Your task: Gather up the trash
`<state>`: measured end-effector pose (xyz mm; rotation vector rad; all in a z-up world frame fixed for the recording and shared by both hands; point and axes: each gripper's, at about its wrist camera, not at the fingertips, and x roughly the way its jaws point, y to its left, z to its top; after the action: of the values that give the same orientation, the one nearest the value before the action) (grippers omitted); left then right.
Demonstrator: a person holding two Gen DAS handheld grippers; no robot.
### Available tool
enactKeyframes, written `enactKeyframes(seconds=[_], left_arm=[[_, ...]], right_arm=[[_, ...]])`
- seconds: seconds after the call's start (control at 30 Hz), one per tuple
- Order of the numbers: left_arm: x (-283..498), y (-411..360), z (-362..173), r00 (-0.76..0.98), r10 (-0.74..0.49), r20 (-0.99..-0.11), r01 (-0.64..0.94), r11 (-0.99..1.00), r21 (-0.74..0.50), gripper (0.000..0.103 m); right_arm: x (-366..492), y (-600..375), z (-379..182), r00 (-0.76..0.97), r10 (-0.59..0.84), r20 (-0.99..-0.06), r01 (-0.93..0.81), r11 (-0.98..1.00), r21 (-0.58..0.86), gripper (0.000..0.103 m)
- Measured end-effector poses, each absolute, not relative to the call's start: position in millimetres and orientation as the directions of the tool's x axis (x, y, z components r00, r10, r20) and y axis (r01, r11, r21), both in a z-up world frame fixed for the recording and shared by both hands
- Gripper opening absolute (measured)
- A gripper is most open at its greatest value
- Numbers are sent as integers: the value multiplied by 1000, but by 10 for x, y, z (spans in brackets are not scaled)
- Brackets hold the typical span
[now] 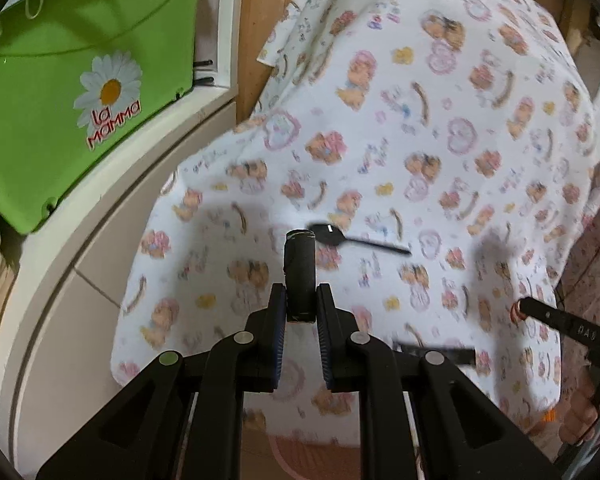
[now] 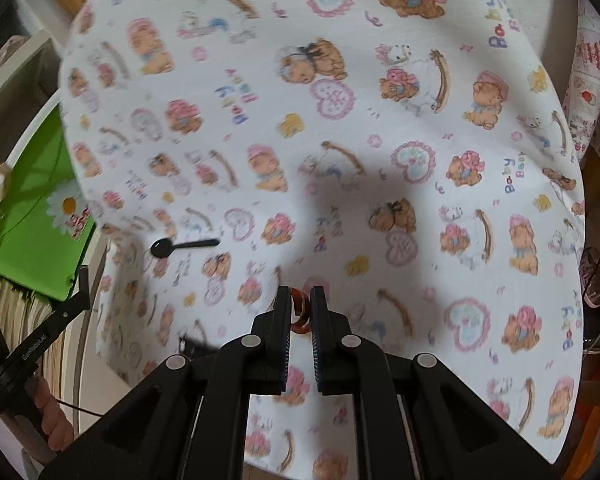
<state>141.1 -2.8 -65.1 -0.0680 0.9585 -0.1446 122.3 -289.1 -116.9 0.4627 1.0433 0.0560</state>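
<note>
Both tools clamped: left tool [image 1: 300, 312] w/ black cylinder [image 1: 299, 274], right tool [image 2: 301, 308] w/ orange ring [image 2: 300, 314].

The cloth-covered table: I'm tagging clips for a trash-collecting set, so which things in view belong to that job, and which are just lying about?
Part of the job:
- dark cylinder, clamped in the left gripper
- small orange-brown piece, pinched in the right gripper
- black plastic spoon, lying on the cloth
- flat black piece, lying near the table's edge

Just lying about:
- green bin, on the shelf beside the table
- teddy-bear tablecloth

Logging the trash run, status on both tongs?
Left tongs shut on black tube. Right tongs shut on orange ring. Black spoon uncollected on bear-print cloth. Nothing blocking.
</note>
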Motion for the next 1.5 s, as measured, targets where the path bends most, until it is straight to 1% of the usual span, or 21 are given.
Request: enactKeyframes(seconds=[0.1,0.2,0.37,0.5,0.67,0.77,0.87,0.9,0.97,1.1,1.2,1.37,1.5], left_arm=[[1221,-66,-735,536,-149,-831,91,989,-119,14],[1033,-108,-797,514,-174,-840,101,985,-142,14],[746,-170,-767,531,-172,-830,134,984,-118,14],[567,-161,-764,519,-227,-824,161,973,-166,14],[380,-184,-788,519,-215,-827,167,975,-148,14],[317,-202,-836,494,-241,-836,179,968,-173,14],[303,-265,-928,451,-247,-858,203,964,-170,14],[315,-282,-976,421,-265,-867,214,958,-189,14],[354,-318,-1109,337,-318,-886,231,940,-249,14],[341,-373,-1244,262,-350,-899,237,927,-292,14],[307,-445,-1301,233,-349,-908,256,923,-288,14],[303,-548,-1476,185,-310,-933,267,929,-256,14],[343,-556,-1628,168,-272,-948,247,942,-226,14]], right_arm=[[1061,-2839,-1079,523,263,-811,134,914,383,10],[889,-2817,-1011,531,278,-801,111,914,391,10],[598,-2665,-956,536,295,-791,65,920,388,10],[333,-2487,-856,564,261,-783,9,947,322,10],[35,-2349,-816,562,308,-768,-39,937,348,10],[-69,-2243,-851,541,330,-774,-64,933,353,10],[-89,-2113,-888,528,308,-791,-91,947,308,10],[-87,-2066,-913,524,292,-800,-98,954,283,10],[-74,-2026,-966,508,294,-810,-105,954,281,10],[-65,-1963,-1115,461,302,-834,-116,953,281,10],[-49,-1937,-1207,436,307,-846,-118,951,285,10],[-18,-1883,-1385,393,292,-872,-108,956,271,10],[15,-1876,-1558,354,284,-891,-88,959,270,10]])
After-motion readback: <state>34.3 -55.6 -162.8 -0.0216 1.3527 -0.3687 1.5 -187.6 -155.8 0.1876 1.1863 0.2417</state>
